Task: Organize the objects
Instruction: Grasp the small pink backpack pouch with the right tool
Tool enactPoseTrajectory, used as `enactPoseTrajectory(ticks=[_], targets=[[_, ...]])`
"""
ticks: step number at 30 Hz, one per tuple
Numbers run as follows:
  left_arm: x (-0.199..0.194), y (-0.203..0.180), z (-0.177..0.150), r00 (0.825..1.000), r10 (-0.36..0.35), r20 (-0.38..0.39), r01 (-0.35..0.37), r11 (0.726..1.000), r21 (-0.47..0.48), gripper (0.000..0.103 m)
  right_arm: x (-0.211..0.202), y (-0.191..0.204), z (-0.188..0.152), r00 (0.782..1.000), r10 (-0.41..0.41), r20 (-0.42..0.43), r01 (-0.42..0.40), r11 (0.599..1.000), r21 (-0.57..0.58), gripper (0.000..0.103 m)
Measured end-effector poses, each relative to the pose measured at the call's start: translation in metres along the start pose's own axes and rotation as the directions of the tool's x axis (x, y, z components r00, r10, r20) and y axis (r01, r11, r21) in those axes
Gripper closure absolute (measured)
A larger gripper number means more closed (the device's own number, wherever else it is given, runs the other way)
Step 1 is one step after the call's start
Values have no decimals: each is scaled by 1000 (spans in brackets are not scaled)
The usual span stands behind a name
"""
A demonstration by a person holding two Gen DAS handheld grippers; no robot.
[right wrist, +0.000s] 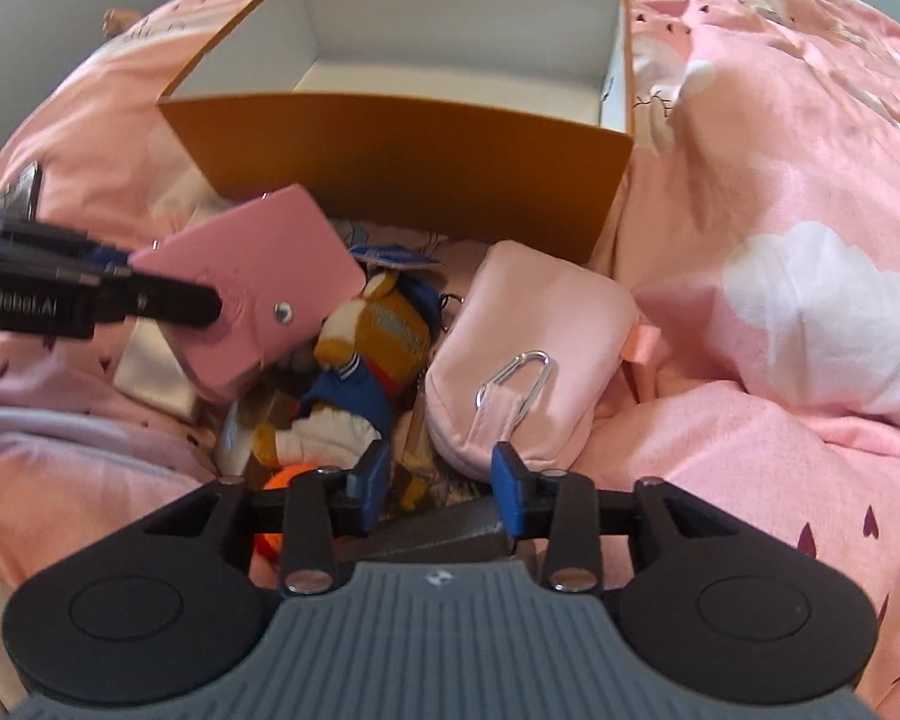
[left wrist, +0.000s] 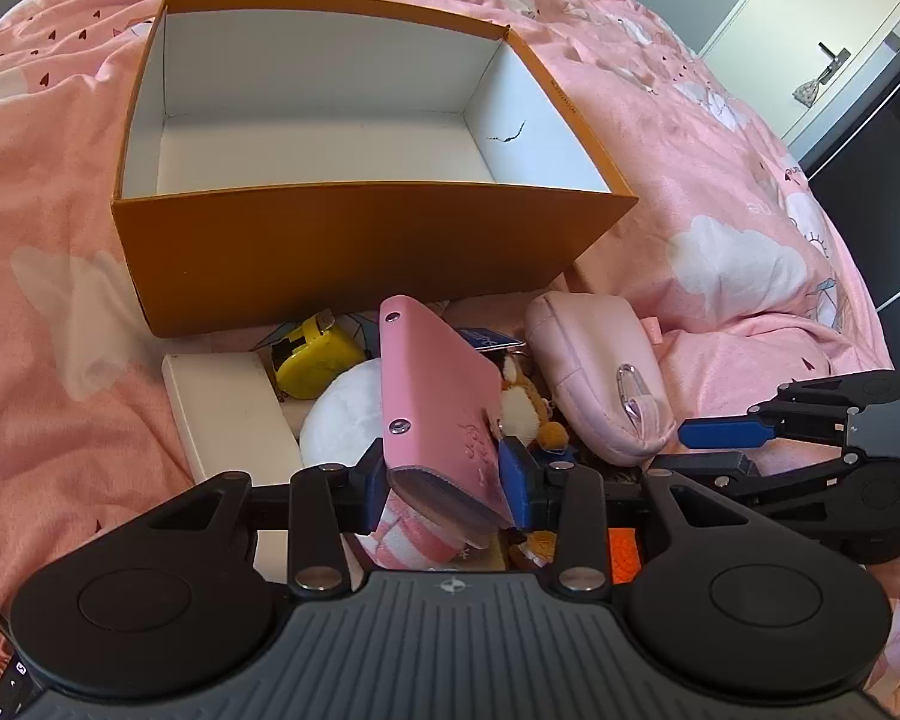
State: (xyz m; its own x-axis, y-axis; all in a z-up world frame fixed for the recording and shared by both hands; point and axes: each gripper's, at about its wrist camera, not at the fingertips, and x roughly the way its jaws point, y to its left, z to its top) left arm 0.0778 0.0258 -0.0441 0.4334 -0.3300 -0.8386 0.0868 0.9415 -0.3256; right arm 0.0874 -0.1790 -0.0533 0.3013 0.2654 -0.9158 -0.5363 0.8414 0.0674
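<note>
- On a bed with a pink duvet [left wrist: 78, 312] printed with clouds and hearts stands an orange cardboard box [left wrist: 354, 252], open on top with a white inside and nothing visible in it.
- Just before the box's near wall lies a heap of small things, crowded together and touching.
- The left gripper [left wrist: 450, 483] is clamped on a pink snap-button wallet [left wrist: 438, 408]; its blue pads press the wallet's near end from both sides, and the wallet stands tilted above the heap, its far end reaching toward the box's near wall.
- From the right wrist view the same wallet [right wrist: 258, 282] hangs out over the left part of the heap, in the dark fingers of the left gripper.
- The right gripper [right wrist: 441, 477] hovers over the heap with its jaws apart and nothing pressed between them; the near end of a pink zip pouch [right wrist: 528, 360] sits just beyond its right pad.
- A silver carabiner clip [right wrist: 516, 384] lies on the pouch's loop.
- Between wallet and pouch lies a plush toy [right wrist: 360, 372] in brown, white and blue.
- A yellow tape measure [left wrist: 312, 360] rests close under the box's near wall, beside a flat white box [left wrist: 228, 414] at the heap's left edge.
- A white round soft thing [left wrist: 342, 420] lies under the wallet; what it is I cannot tell.
- Something orange [right wrist: 282, 477] peeks out under the right gripper.
</note>
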Motion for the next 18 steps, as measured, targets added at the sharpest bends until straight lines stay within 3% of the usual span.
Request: enactPoseTrajectory(ticks=[5,8,13,18], targets=[[4,6,4,1000,2,-8,-2,1000,-22,61,15,2,5,994,-100,-33,98,993,-65,40],[3,6,5,1000,-1,0,1,999,-32,65,32,-2,7,993,-100,-70,96,994,-57,31],[-2,3,6,1000,-7,26,8,1000,-28,71,47,-22,7,993,-85,-77,91,993,79,36],[-9,-6,10,998,-17,66,17,1000,-3,79,9,-19,9,992,-112,61,106,991,85,40]])
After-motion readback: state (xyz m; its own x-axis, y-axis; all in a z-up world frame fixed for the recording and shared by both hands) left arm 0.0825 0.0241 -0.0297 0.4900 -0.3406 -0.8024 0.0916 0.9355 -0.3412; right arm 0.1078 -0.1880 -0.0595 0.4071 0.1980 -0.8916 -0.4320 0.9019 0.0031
